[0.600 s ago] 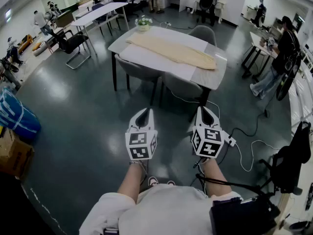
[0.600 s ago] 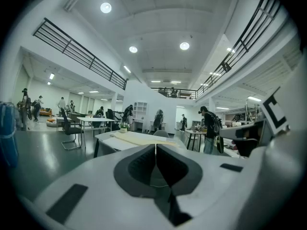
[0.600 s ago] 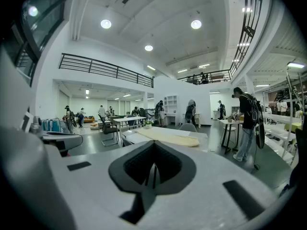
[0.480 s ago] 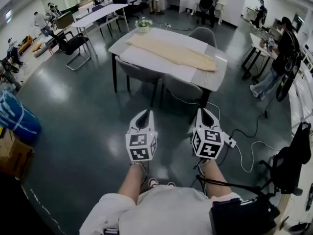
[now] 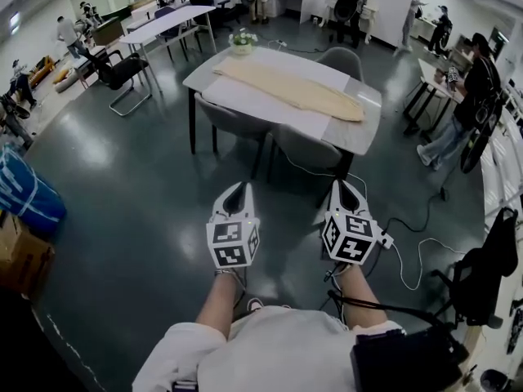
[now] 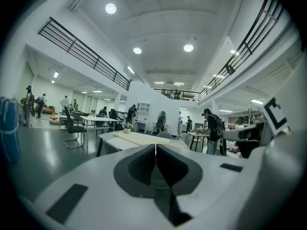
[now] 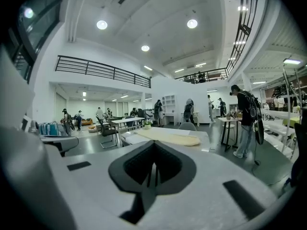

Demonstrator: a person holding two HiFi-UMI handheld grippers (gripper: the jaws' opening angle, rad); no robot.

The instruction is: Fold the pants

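Beige and smooth, the pants (image 5: pixel 290 88) lie unfolded, stretched lengthwise over a white sheet (image 5: pixel 261 109) on the grey table (image 5: pixel 359 133), well ahead of the person. Both gripper views show them as a pale strip on the tabletop, beyond the jaw tips.

The 2 arms reach forward side by side at waist height, well short of the table. The left gripper (image 5: pixel 237 188) and the right gripper (image 5: pixel 341 184) point nearly level toward it. Each has its jaws pressed together with nothing between them.

A stretch of dark glossy floor (image 5: pixel 147 186) separates the person from the table. 2 grey chairs (image 5: pixel 306 147) are tucked in at its near side. A blue bag (image 5: pixel 24 196) and a cardboard box (image 5: pixel 20 260) sit far left. A potted plant (image 5: pixel 240 39) stands at the table's far end, and a white power strip (image 5: pixel 384 237) with its cable lies on the floor beside the right gripper.
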